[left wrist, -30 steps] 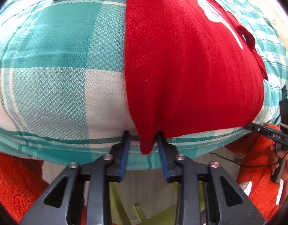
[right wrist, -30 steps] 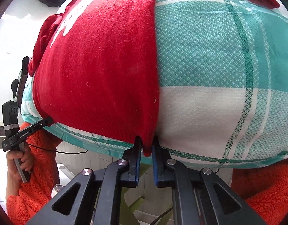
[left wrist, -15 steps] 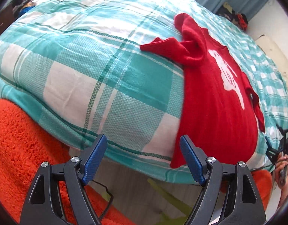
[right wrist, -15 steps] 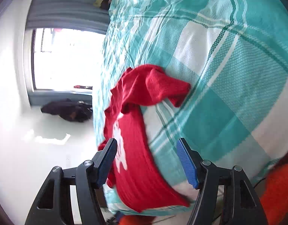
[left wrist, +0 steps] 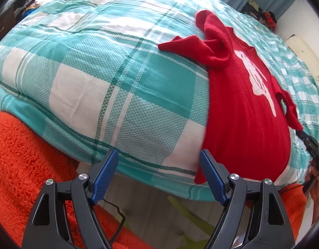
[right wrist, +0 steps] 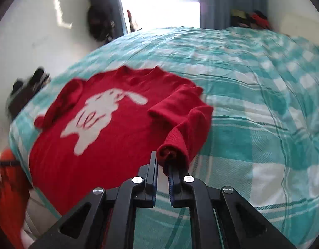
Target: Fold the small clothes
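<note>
Sleeve-fold step. Your right tongs (right wrist: 162,171) clamped on sleeve cuff (right wrist: 173,149); left tongs (left wrist: 158,175) apart, idle by hem. Sweater (right wrist: 93,128) flat, near-left on bed (right wrist: 263,108). Next: lay sleeve across chest, let go.

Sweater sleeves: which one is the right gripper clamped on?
The sleeve on the image-right side of the red sweater: its cuff sits pinched in the right gripper. The other sleeve lies untouched.
</note>
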Available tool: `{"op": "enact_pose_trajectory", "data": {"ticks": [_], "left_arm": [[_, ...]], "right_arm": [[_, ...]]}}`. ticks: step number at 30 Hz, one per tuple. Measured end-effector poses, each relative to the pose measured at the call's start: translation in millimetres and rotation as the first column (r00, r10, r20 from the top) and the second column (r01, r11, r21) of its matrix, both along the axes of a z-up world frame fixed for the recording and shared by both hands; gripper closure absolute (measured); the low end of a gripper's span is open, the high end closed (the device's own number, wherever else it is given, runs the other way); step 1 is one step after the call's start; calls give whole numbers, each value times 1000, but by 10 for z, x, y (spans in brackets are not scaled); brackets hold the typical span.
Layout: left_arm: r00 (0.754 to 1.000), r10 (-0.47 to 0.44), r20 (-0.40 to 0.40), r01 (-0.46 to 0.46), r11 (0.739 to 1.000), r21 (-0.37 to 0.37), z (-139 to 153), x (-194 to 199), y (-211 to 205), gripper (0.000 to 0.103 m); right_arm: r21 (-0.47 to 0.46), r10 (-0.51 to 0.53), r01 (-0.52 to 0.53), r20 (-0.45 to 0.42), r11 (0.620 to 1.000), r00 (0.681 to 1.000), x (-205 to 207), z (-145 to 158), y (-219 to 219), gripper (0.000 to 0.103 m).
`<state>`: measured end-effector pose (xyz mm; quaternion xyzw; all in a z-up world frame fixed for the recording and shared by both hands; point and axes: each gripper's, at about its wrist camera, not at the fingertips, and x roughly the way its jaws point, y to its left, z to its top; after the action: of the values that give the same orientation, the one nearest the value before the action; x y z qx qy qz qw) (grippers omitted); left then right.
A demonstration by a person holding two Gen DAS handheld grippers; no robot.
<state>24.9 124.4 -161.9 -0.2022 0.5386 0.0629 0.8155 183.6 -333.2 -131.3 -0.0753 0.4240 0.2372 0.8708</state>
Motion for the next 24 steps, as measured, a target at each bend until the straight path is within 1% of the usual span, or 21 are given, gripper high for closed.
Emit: {"op": "enact_pose_trajectory", "data": {"ticks": [1,2,3,4,6,8,9,11,12,14,15,17,18,19,20,21,22,24], "left_arm": [[1000,-3,-3,3,1000,1,-9,20,-19,21],[1000,-7,-2,7,1000,3,-4,24,-34,21],[1000,-12,3,12,1000,8,8,22,-52,21],[1000,-17,8,17,1000,14,21,14,-66,21],[1000,-22,13,22,1000,21,34,5,-80,21],[1000,-21,3,21,1000,18,10,33,-80,21],[1000,-21,-4,21,1000,15,-9,54,-82,21],[1000,-22,-13,22,1000,11,-30,78,-92,21],[1000,-22,-10,22,1000,12,-26,77,-98,21],[1000,-26,0,26,1000,14,-5,75,-118,21],[1000,-28,5,28,999,16,5,68,-124,21],[1000,-27,10,27,999,19,17,51,-120,21],[1000,-24,11,24,1000,17,19,40,-107,21],[1000,-19,11,18,1000,14,19,25,-89,21],[1000,-11,11,10,1000,9,18,10,-63,21],[1000,0,11,0,1000,4,19,-10,-35,21],[1000,11,13,-11,1000,-3,20,-37,-2,21],[999,35,17,-34,999,-21,23,-81,60,21]], "right_arm": [[-68,87,-89,-28,994,996,-105,-68,164,54],[-100,125,-131,-62,986,990,-350,-224,172,41],[-90,124,-131,-81,987,989,-422,-312,85,33],[-53,98,-103,-93,993,991,-468,-347,-51,33],[28,4,0,-129,1000,992,-505,-375,-333,33],[107,-69,85,-147,991,987,-502,-308,-571,33],[127,-88,107,-146,986,985,-453,-267,-626,33],[142,-84,102,-129,985,988,-354,-153,-570,33],[170,-72,95,-136,981,988,-294,-117,-525,33],[248,-75,116,-169,962,983,-182,-93,-457,34],[285,-89,142,-192,948,977,-92,-107,-385,35],[314,-133,209,-246,926,960,66,-213,-301,37],[322,-155,243,-276,915,949,144,-291,-266,42],[324,-168,271,-312,906,935,215,-381,-234,60],[310,-175,291,-351,905,920,281,-474,-207,76],[272,-190,303,-374,913,908,321,-537,-190,98],[244,-208,309,-367,919,907,327,-530,-205,98],[230,-228,307,-314,924,922,299,-366,-342,98]]}}
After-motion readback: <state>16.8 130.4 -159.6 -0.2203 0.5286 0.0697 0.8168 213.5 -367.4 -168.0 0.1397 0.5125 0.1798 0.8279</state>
